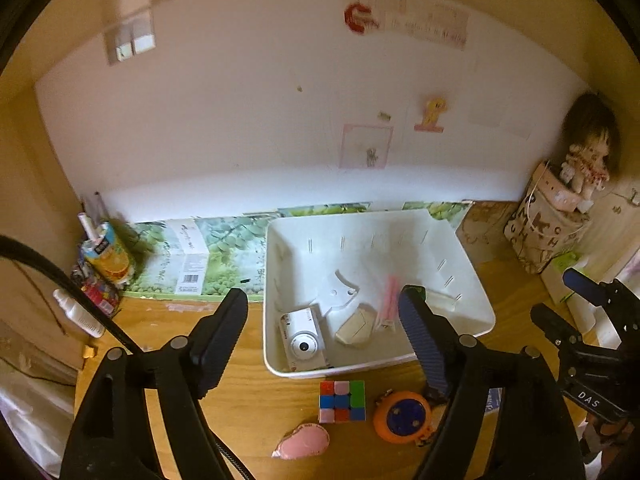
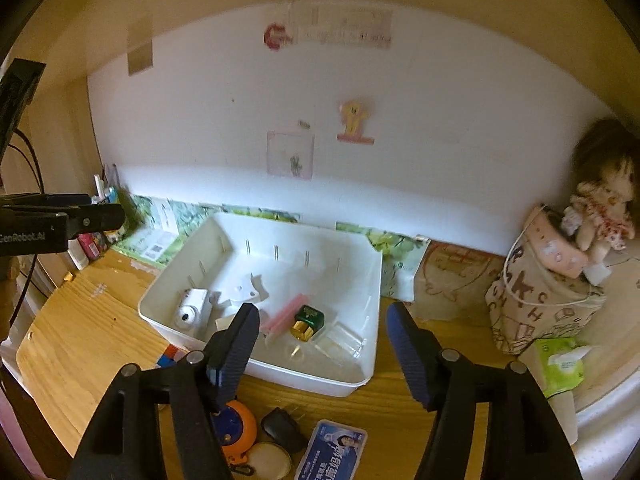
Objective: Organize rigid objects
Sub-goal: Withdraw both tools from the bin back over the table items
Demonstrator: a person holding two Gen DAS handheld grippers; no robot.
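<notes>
Your left gripper [image 1: 324, 334] spread and empty over white bin [image 1: 276, 364] near rim, your right gripper [image 2: 320, 344] likewise spread, cube [image 1: 342, 401] lower centre on bare desk [image 1: 256, 400].

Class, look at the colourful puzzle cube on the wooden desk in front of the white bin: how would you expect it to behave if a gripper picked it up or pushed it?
The puzzle cube looks rigid with flat faces, so parallel pads should grip it squarely. Resting flat on the desk, it would probably slide, not roll. Its glossy stickers may be slightly slippery.
</notes>
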